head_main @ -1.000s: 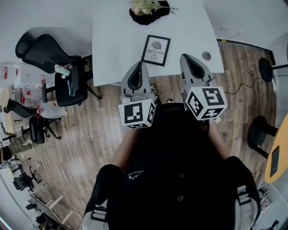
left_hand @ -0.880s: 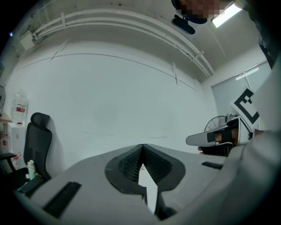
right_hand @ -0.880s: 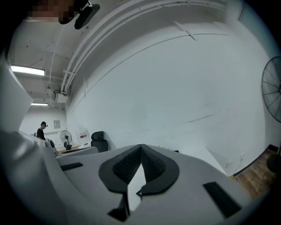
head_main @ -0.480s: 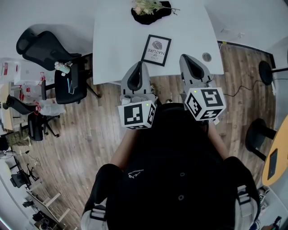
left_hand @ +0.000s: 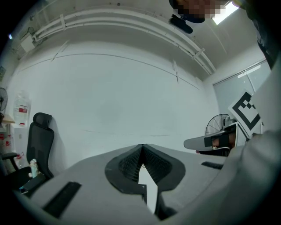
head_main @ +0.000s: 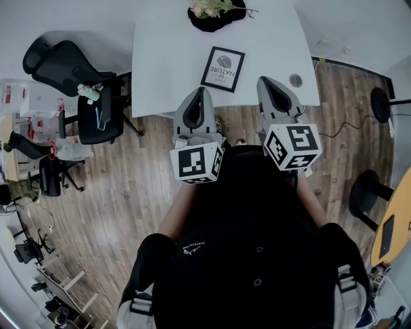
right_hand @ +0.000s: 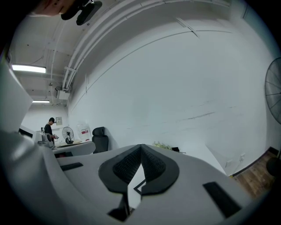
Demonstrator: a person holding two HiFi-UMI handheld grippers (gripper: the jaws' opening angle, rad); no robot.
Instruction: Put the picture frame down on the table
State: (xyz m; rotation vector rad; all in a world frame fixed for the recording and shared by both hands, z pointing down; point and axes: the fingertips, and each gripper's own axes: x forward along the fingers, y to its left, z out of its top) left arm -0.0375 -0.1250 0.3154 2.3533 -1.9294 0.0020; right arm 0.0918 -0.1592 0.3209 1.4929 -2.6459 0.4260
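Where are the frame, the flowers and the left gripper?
frame [head_main: 222,69], head view, middle of its printed sheet.
flowers [head_main: 207,8], head view, on the blossoms.
left gripper [head_main: 200,90], head view, at its closed jaw tips.

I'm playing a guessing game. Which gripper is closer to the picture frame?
Left. In the head view the left gripper sits just below the picture frame's near corner; the right gripper is farther off to its right.

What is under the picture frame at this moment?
Only the white table shows beneath the picture frame, which appears to lie face up on it. The patch directly below is covered by the frame, so anything thin there cannot be seen.
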